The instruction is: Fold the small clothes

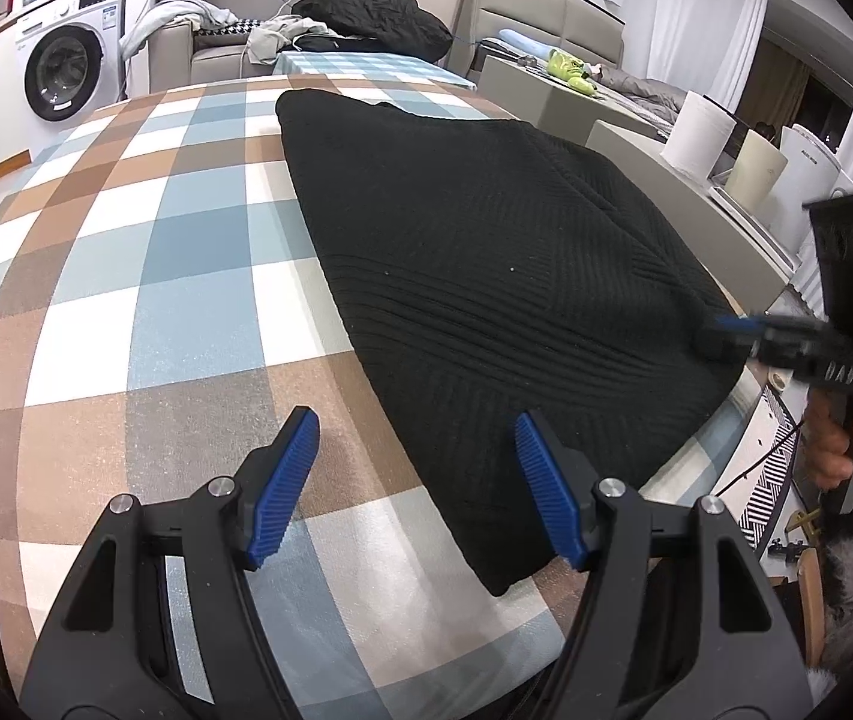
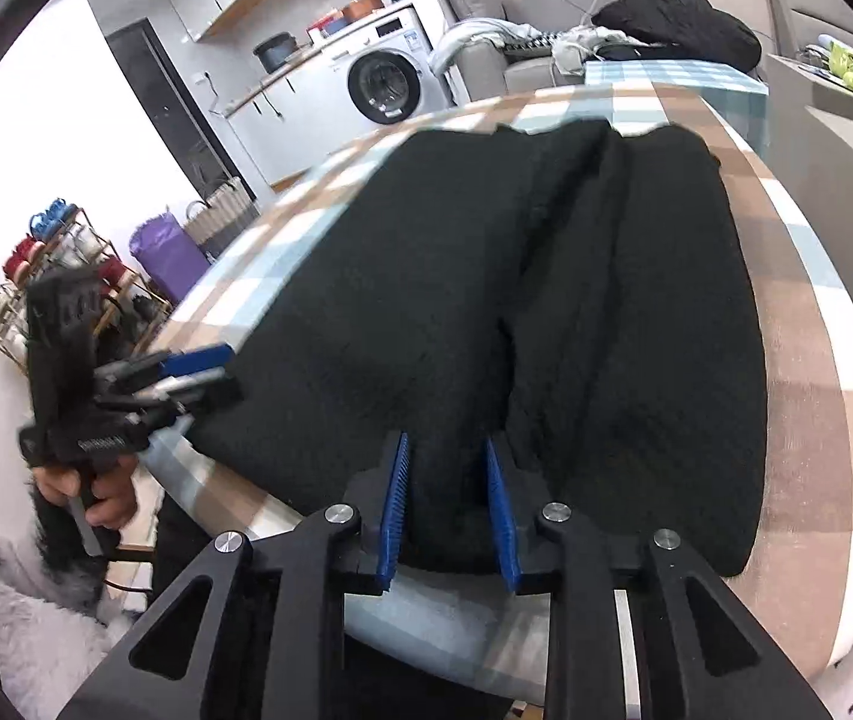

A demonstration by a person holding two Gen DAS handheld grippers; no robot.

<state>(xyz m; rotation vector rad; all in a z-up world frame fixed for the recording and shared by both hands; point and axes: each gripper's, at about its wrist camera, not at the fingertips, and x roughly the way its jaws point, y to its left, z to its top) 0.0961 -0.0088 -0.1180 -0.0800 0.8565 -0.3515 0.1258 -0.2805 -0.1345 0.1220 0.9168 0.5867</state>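
A black knit garment [image 1: 486, 252] lies flattened on the checked tablecloth [image 1: 126, 300], with long lengthwise folds in the right wrist view [image 2: 546, 300]. My left gripper [image 1: 414, 420] hovers open over the cloth by the garment's near left edge, nothing between its pads; the right wrist view shows it at the left [image 2: 198, 366], held by a hand. My right gripper [image 2: 445, 444] sits at the garment's near edge, its blue pads a little apart with a bunch of black fabric between them. In the left wrist view it is blurred at the garment's right corner [image 1: 720, 330].
The table's edge [image 2: 804, 360] runs close to the garment on the right. Beyond the table stand a washing machine [image 1: 66, 60], a sofa with a dark clothes pile [image 1: 378, 12] and white cylinders [image 1: 699, 132]. A shoe rack [image 2: 54, 264] and purple bag [image 2: 165, 252] stand at the left.
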